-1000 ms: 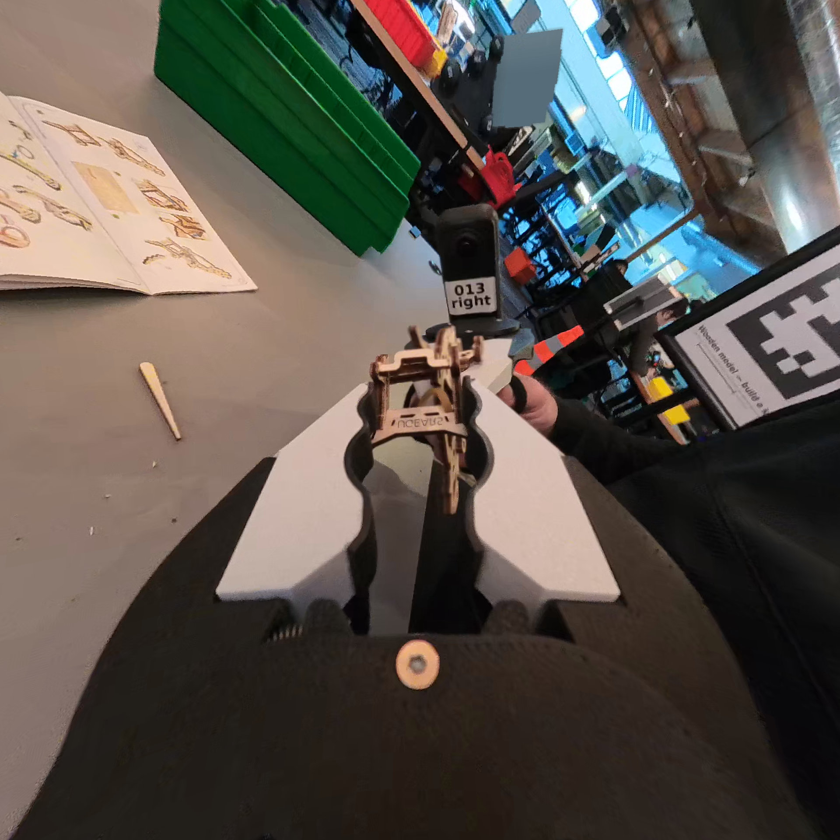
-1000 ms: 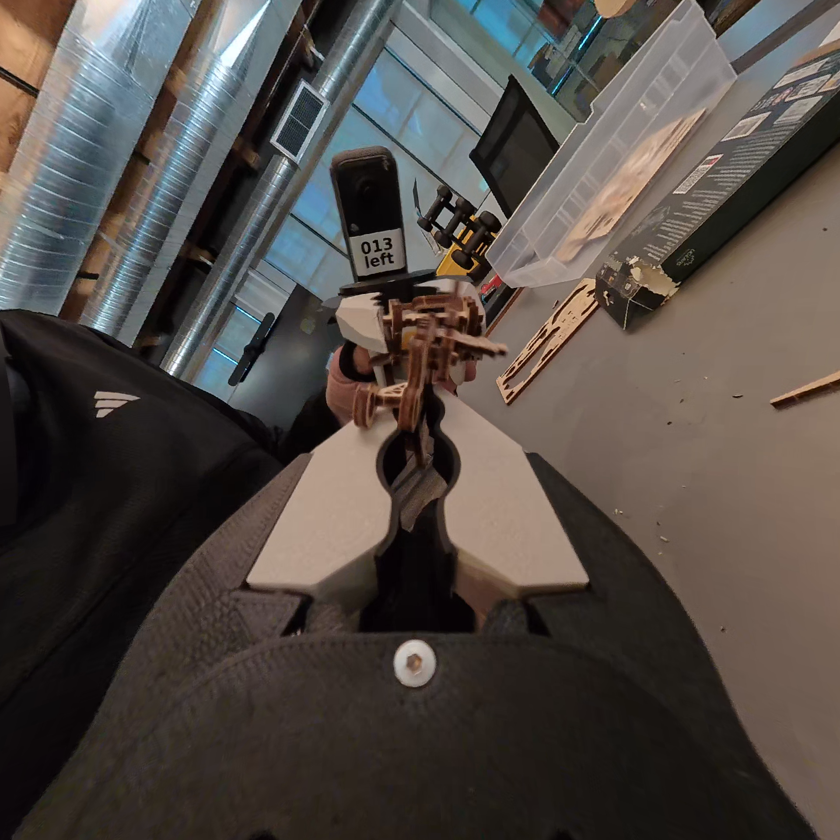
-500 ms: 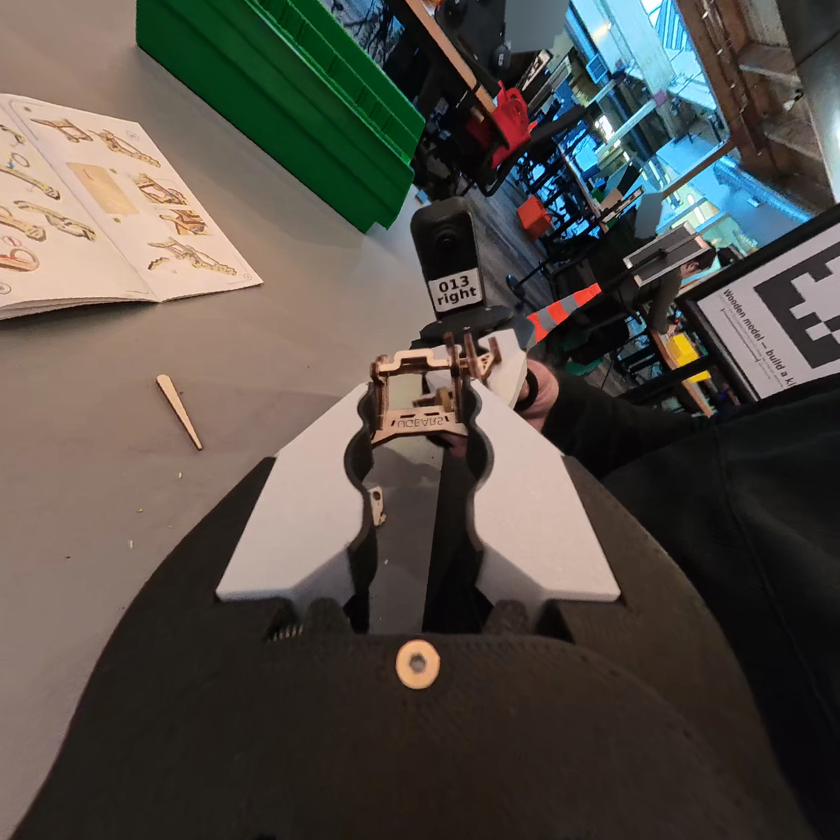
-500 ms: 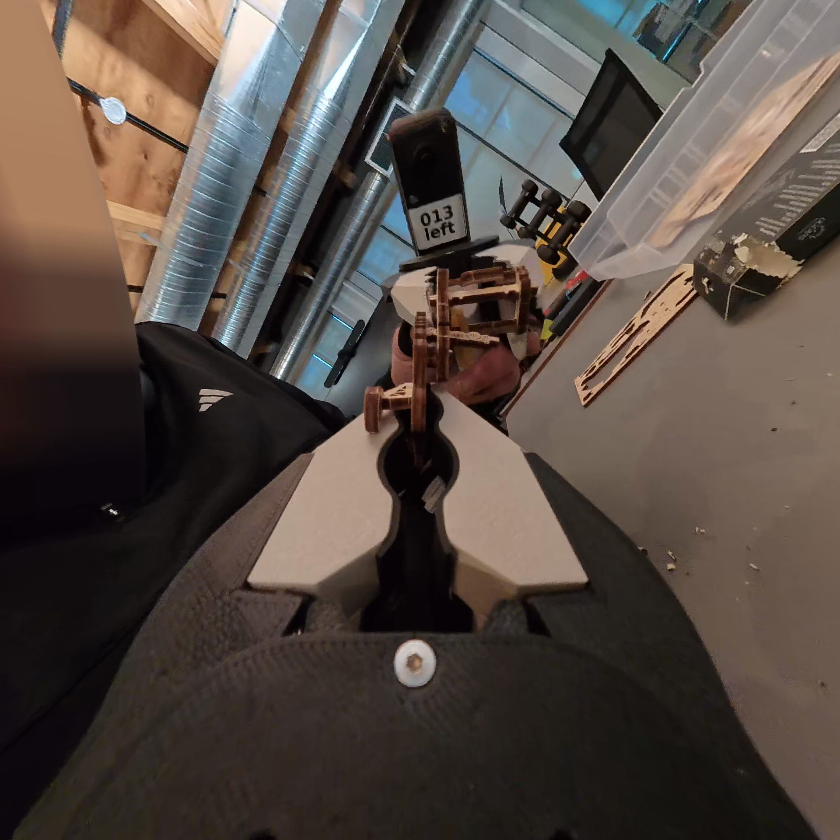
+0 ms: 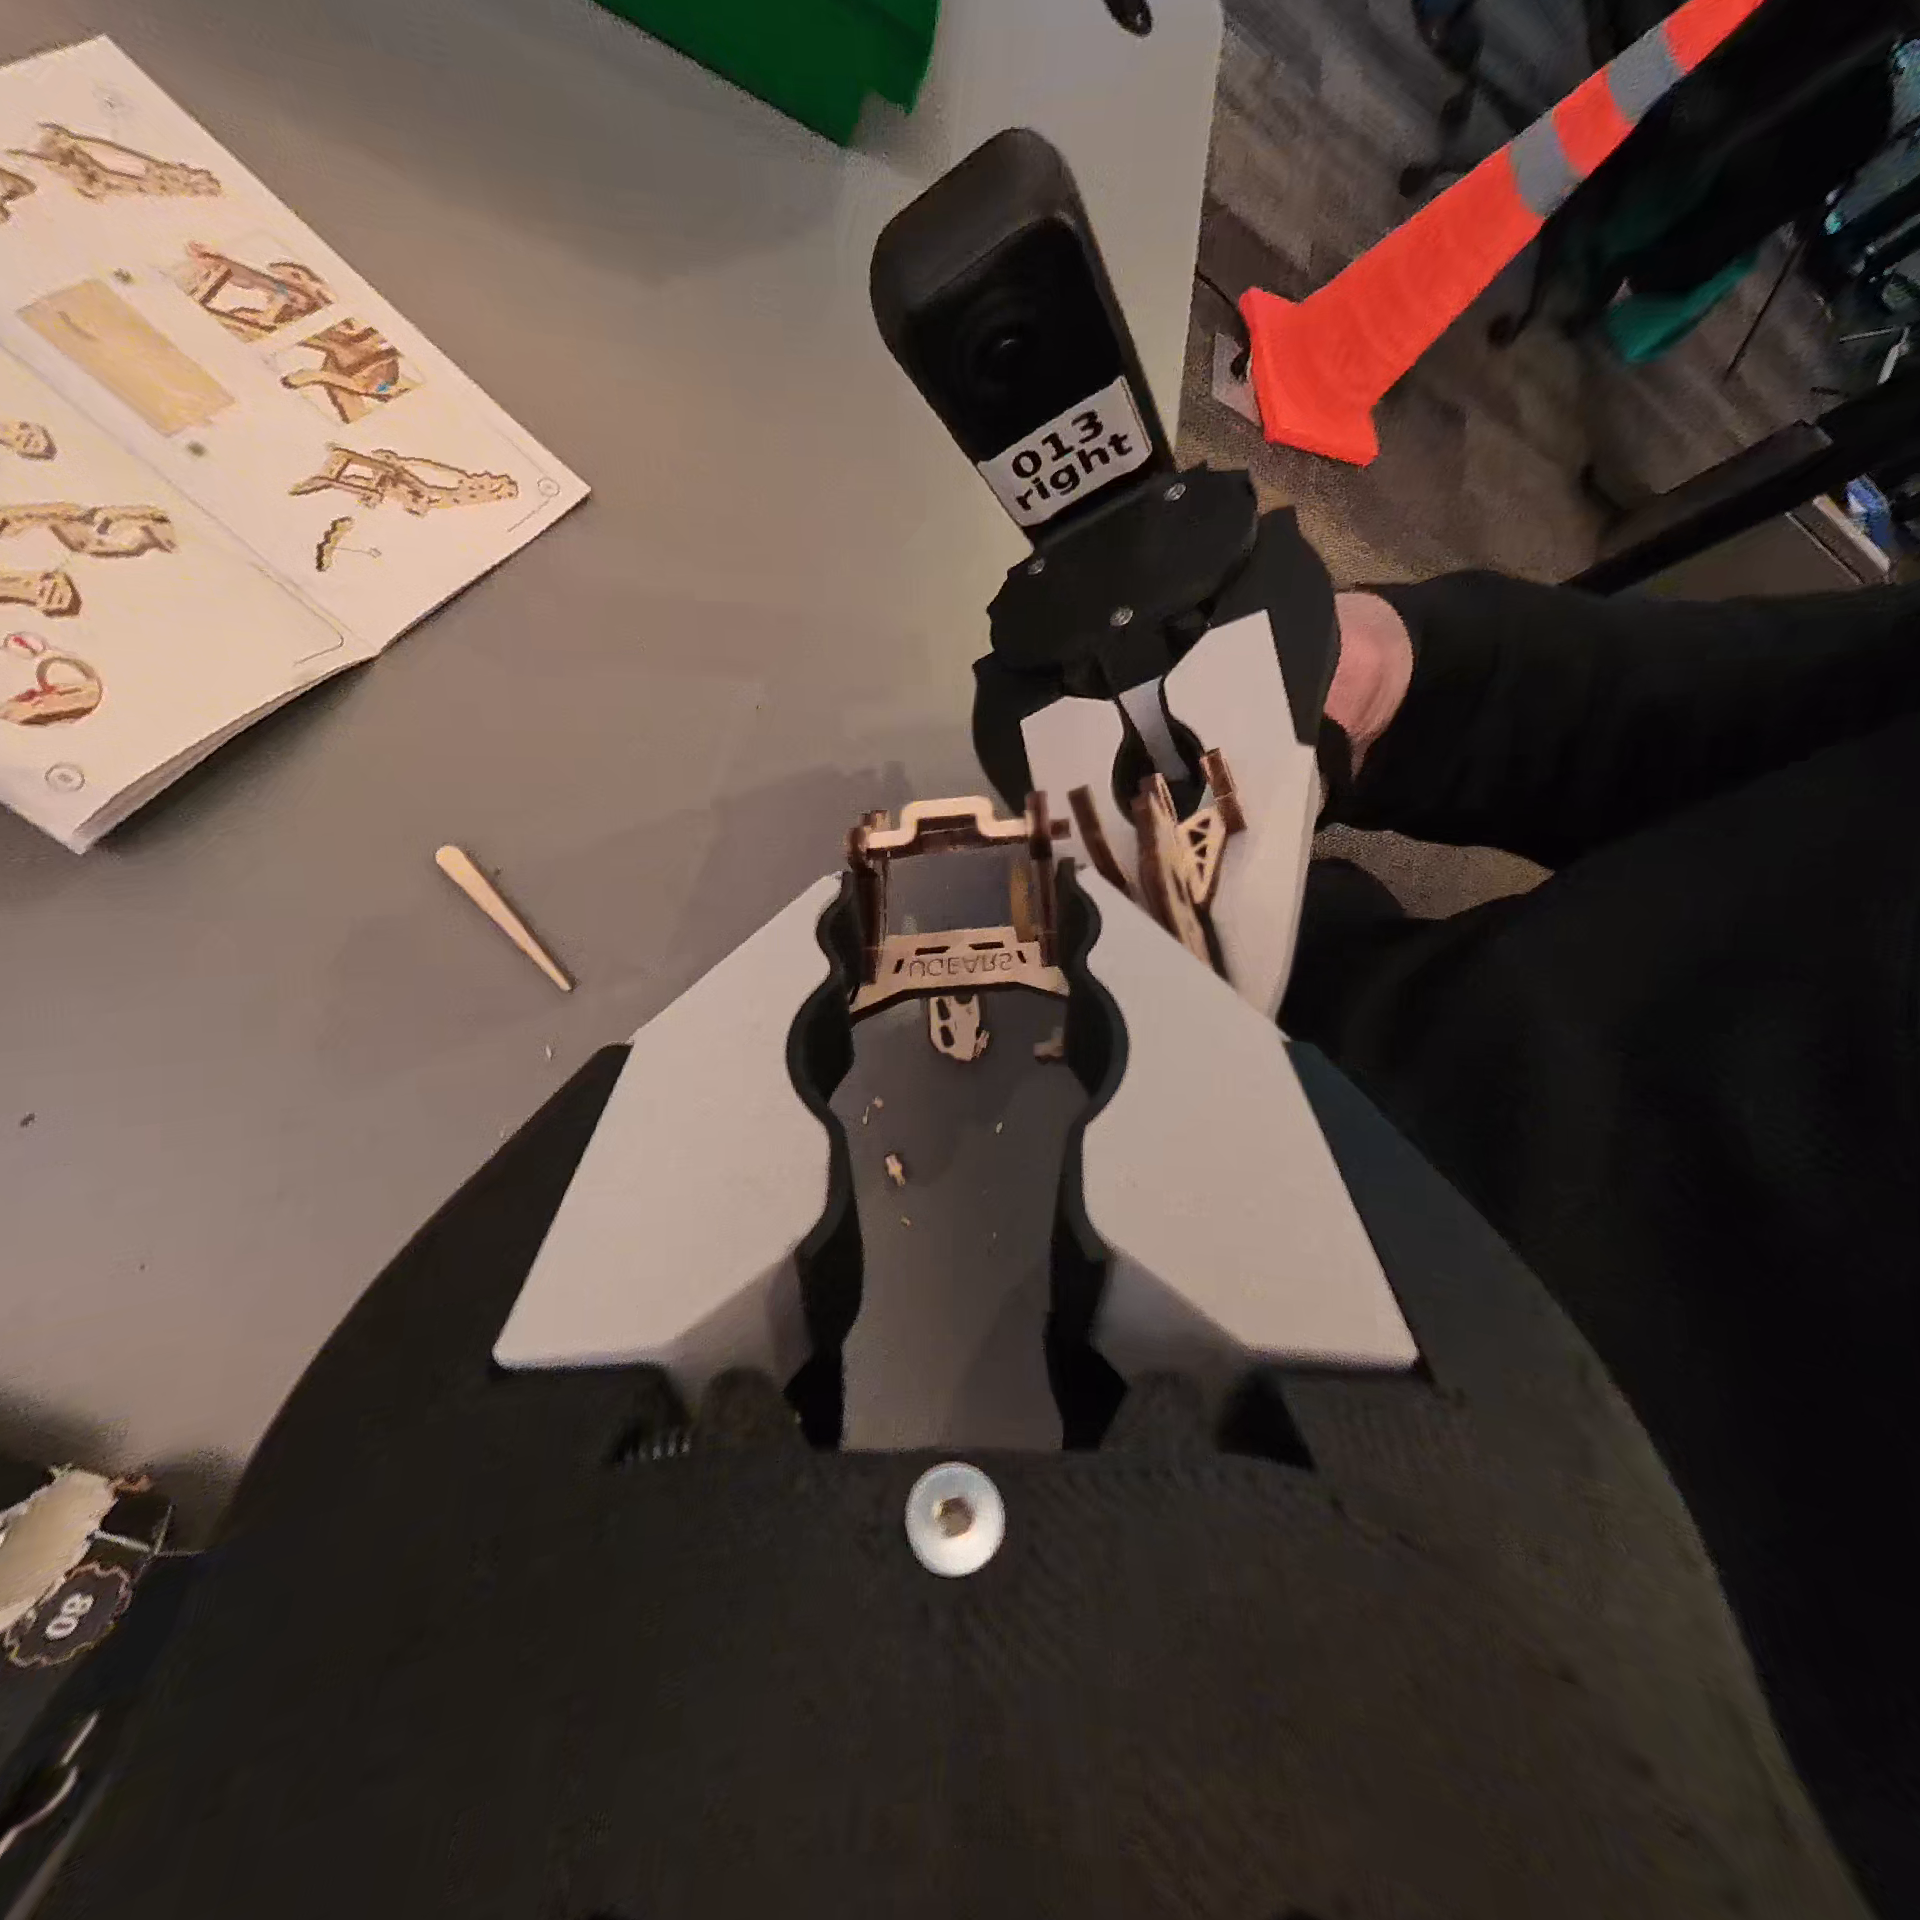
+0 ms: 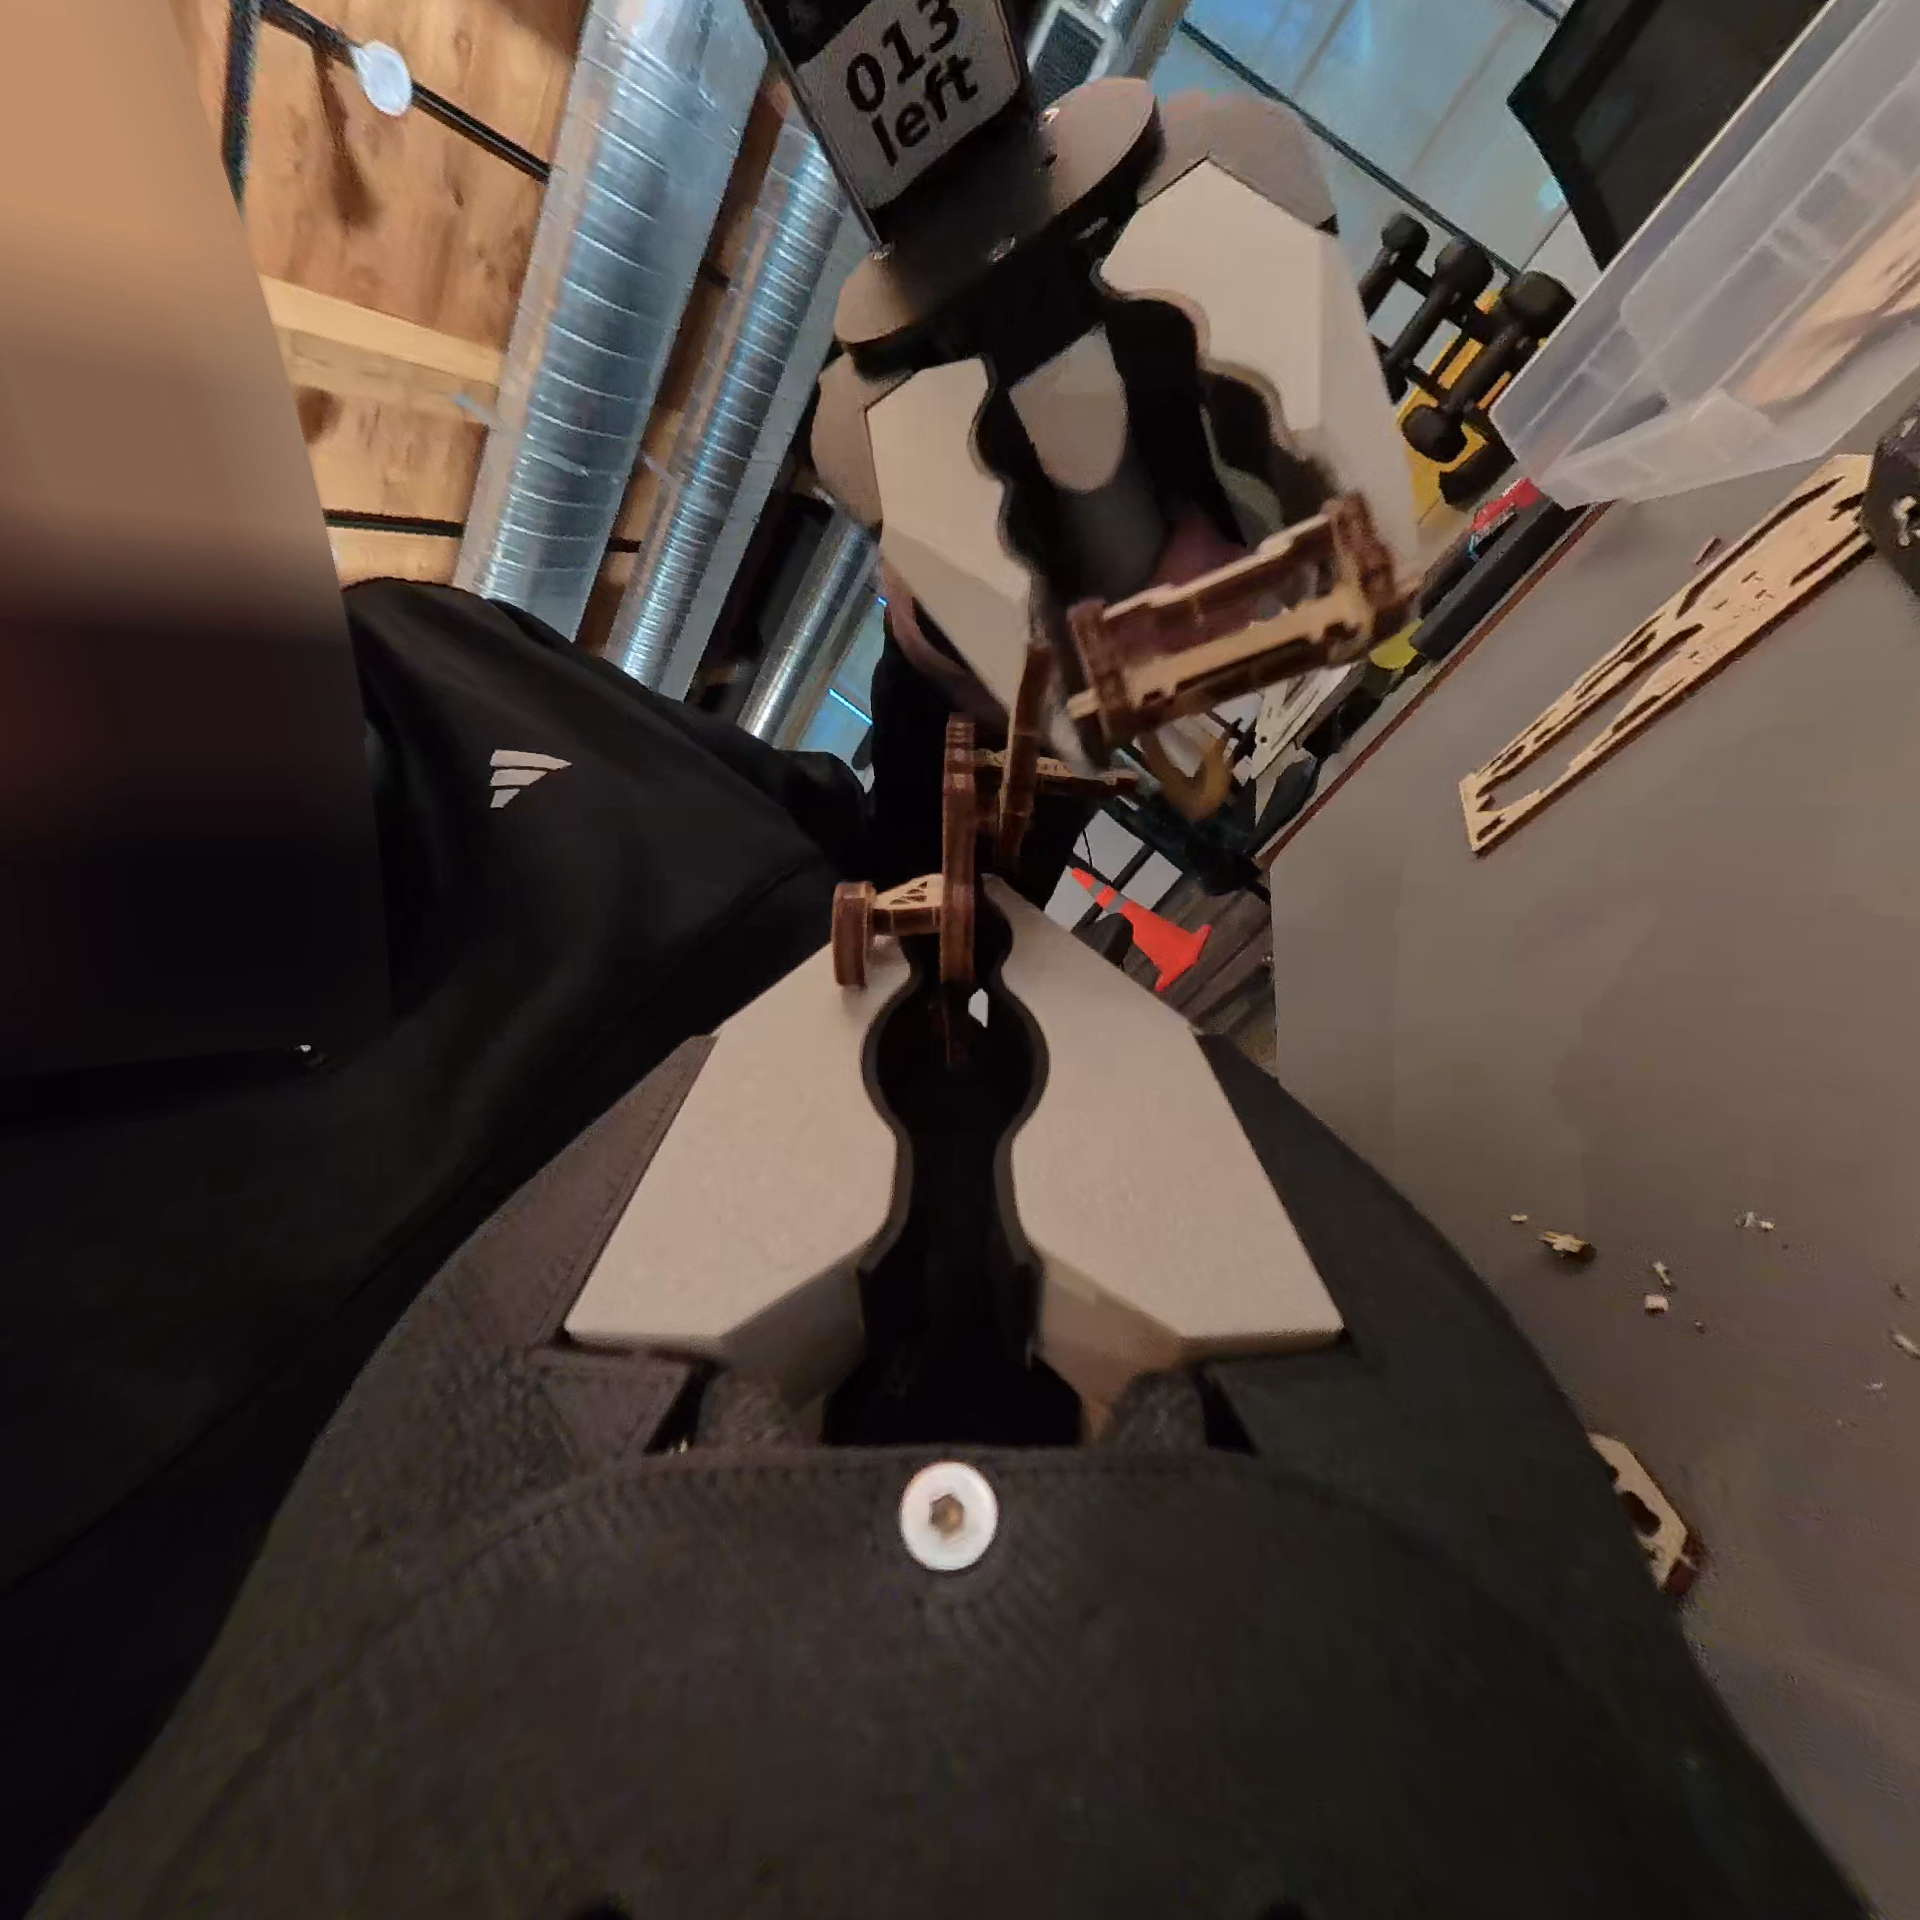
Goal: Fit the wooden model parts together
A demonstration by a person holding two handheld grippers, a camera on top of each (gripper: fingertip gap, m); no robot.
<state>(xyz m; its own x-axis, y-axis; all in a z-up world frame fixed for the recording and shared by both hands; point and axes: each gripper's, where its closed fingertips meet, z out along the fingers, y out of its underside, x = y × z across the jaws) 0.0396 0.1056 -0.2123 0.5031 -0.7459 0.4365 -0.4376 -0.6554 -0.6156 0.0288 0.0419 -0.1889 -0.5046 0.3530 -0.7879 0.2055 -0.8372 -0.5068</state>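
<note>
— Where is the booklet (image 5: 260, 436) found?
— On the tabletop (image 5: 665, 665), left of the frame (image 5: 956, 904), with a stick (image 5: 502, 916) lying between them.
— And the bin (image 6: 1714, 291)?
— Behind the cut-out sheet (image 6: 1662, 665).

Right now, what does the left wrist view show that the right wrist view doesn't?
Only the left wrist view shows the open instruction booklet, a loose wooden sliver and the green bin on the grey table. Only the right wrist view shows the clear plastic tub and the punched-out wooden sheet. Both show the left claw gripping the wooden frame and the right claw gripping the flat wooden piece.
</note>
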